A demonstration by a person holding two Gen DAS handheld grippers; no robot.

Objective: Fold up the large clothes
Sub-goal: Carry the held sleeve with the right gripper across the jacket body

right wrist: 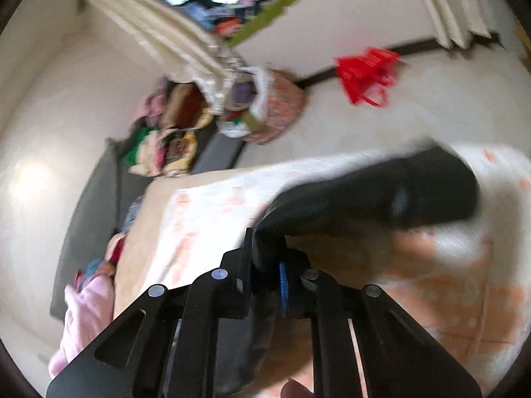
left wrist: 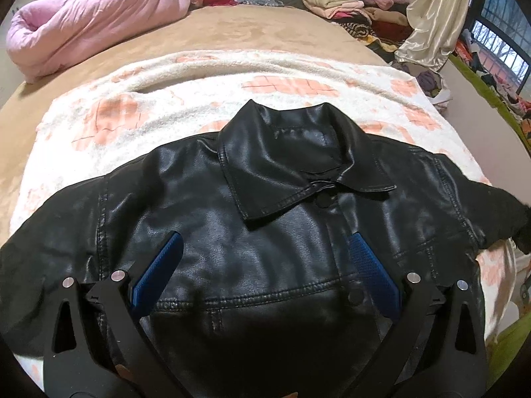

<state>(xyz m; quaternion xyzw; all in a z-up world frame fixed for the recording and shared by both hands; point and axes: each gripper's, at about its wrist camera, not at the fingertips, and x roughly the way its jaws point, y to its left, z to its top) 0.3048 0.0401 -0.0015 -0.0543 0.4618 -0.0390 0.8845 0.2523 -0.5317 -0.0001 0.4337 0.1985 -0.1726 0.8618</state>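
A black leather jacket (left wrist: 265,212) lies front up on a white and orange fleece blanket (left wrist: 186,106), collar toward the far side, sleeves spread to both sides. My left gripper (left wrist: 265,248) hovers over its chest, open, blue pads (left wrist: 159,272) wide apart with nothing between them. In the blurred right wrist view my right gripper (right wrist: 265,258) is shut on the jacket's sleeve (right wrist: 381,195), which sticks out lifted above the blanket (right wrist: 212,212). The rest of the jacket is hidden in that view.
The blanket lies on a tan bed cover (left wrist: 212,30). A pink quilt (left wrist: 89,23) is bunched at the far left, and stacks of folded clothes (left wrist: 351,0) stand at the far right. On the floor beyond are a cloth-filled basket (right wrist: 275,109) and a red bag (right wrist: 365,73).
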